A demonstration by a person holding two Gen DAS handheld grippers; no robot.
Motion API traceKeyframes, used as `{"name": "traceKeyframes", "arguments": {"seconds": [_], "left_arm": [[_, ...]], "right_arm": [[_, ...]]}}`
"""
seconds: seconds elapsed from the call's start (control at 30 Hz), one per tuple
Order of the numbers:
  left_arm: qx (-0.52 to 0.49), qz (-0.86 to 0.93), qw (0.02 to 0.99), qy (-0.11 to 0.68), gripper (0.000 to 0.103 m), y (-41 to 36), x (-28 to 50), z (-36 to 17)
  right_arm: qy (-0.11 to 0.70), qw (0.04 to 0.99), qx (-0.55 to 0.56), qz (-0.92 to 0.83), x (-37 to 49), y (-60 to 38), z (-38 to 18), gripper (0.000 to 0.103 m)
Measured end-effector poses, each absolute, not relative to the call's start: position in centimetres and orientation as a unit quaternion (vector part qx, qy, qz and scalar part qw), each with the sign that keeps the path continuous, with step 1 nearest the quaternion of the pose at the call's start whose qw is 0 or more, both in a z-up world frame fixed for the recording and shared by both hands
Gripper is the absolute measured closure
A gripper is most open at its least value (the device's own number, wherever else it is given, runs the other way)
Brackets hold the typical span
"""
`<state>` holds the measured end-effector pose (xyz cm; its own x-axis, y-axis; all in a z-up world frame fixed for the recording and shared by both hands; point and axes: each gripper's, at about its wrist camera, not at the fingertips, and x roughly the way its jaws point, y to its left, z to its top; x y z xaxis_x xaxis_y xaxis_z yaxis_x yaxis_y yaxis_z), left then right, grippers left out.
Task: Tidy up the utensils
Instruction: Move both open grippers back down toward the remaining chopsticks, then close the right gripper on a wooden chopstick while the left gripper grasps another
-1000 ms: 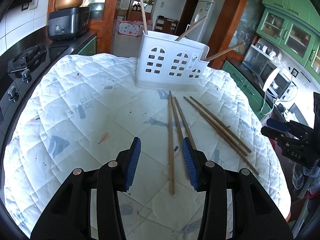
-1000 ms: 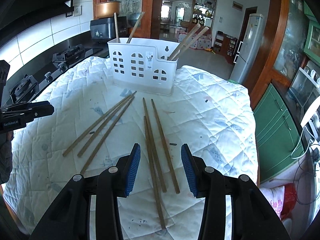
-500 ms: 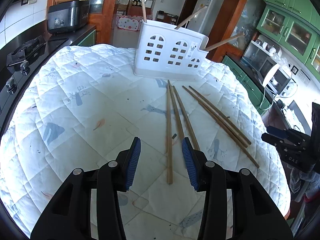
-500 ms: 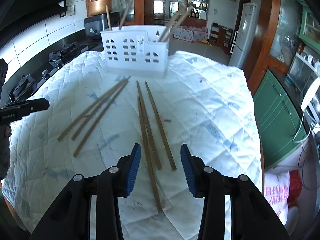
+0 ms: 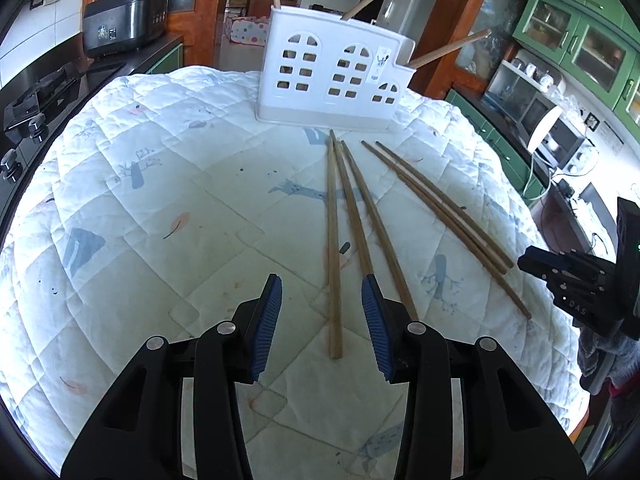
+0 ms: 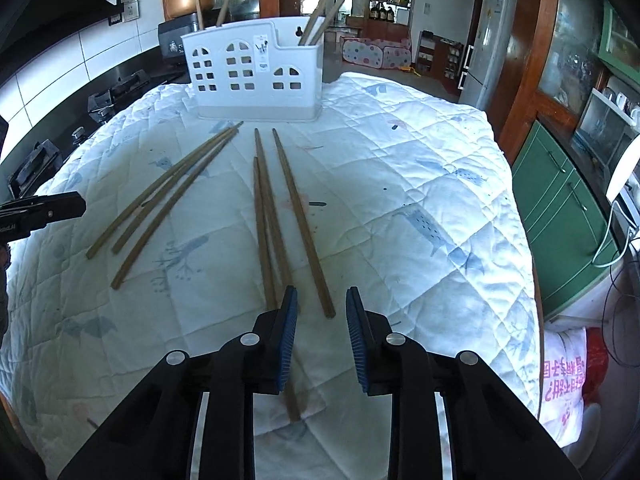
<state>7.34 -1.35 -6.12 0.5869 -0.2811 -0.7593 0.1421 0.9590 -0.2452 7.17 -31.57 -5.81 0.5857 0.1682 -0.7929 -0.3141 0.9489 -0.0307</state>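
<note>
Quilted tabletop (image 5: pixel 160 208) strewn with chopsticks (image 5: pixel 334 240); white holder (image 5: pixel 332 76) upper centre; left gripper (image 5: pixel 322 320) spread, closing; right gripper (image 6: pixel 322 320) narrowing, pinching nothing.

We see the quilted table cover (image 5: pixel 132 216) bare on its left half, free passage there. Two chopstick clusters block the middle: one (image 5: pixel 352 216) ahead of the left gripper (image 5: pixel 322 326), one (image 6: pixel 276 216) ahead of the right gripper (image 6: pixel 322 326), whose jaws are closing, nothing between the pads. White utensil caddy (image 6: pixel 256 76) stands at the far edge, sticks poking out above. Cover's right side (image 6: pixel 420 200) clear.
</note>
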Motion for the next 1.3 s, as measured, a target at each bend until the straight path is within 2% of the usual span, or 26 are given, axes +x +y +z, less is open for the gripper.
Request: {"name": "traceKeyframes", "arguments": {"seconds": [0.13,0.17,0.23,0.43,0.67,1.3], "left_arm": [[-0.07,-0.119,0.885,0.444,0.063,-1.9,8.3,-6.9],[-0.069,-0.121,0.884,0.447,0.068,-2.2,8.6,-7.1],[-0.065,-0.123,0.881,0.452,0.072,-2.6,9.2,-7.4],[-0.057,-0.122,0.873,0.468,0.081,-3.6,10.6,-8.7],[-0.042,-0.116,0.874,0.47,0.087,-4.1,11.1,-9.3],[-0.036,-0.112,0.872,0.475,0.087,-4.7,11.6,-9.4]], "right_arm": [[0.44,0.883,-0.085,0.139,8.2,-31.4,-6.6,0.083],[0.442,0.882,-0.087,0.14,8.5,-31.3,-6.8,0.084],[0.444,0.88,-0.089,0.142,8.9,-31.3,-7.1,0.085],[0.449,0.877,-0.092,0.146,9.5,-31.0,-7.6,0.089],[0.452,0.874,-0.099,0.149,9.9,-30.8,-8.2,0.09],[0.451,0.872,-0.112,0.154,10.1,-30.2,-8.4,0.092]]}}
